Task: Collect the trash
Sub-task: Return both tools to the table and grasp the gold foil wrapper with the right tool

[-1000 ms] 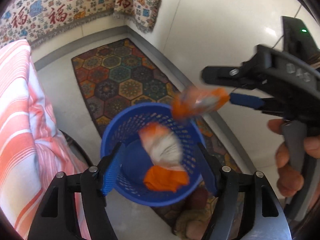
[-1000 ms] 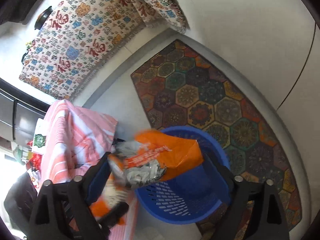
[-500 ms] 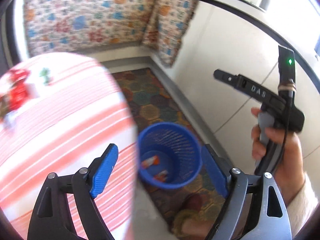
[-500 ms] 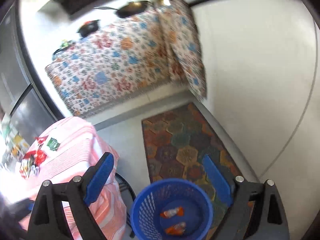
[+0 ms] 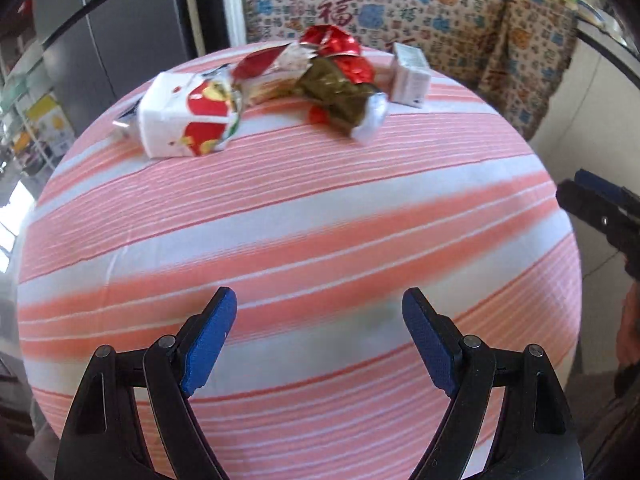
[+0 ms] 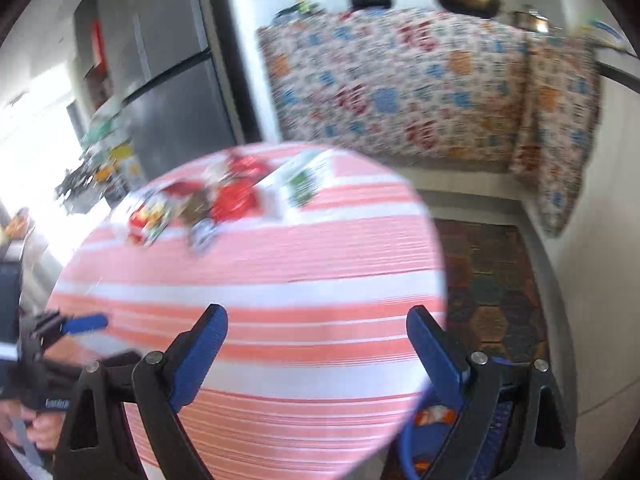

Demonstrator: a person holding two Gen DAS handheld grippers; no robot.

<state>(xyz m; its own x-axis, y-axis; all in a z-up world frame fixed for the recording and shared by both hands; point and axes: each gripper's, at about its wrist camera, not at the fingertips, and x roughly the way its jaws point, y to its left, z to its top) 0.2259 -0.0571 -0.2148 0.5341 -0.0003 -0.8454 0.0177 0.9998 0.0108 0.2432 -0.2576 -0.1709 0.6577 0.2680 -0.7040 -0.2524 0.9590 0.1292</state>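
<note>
Both grippers hang empty over a round table draped in a pink-striped cloth, with the trash piled at its far edge. The left gripper has its blue-padded jaws spread wide, nothing between them; the right gripper is equally wide and equally empty.

The pile reads, left to right, as a white-and-red carton lying on its side, a tangle of crumpled red and gold foil wrappers, and a small white carton standing upright at the far right. The blue basket sits on the floor below the table's near right edge, an orange wrapper already inside.

The step in hand looks like the reach for the next pieces — and it is best done one item per gripper. The left should probably take the big carton across its narrow faces; the right, the small upright one, squarely, so it does not topple. The foil is springy and tangled — grip deep into the crumple, not an edge.
</note>
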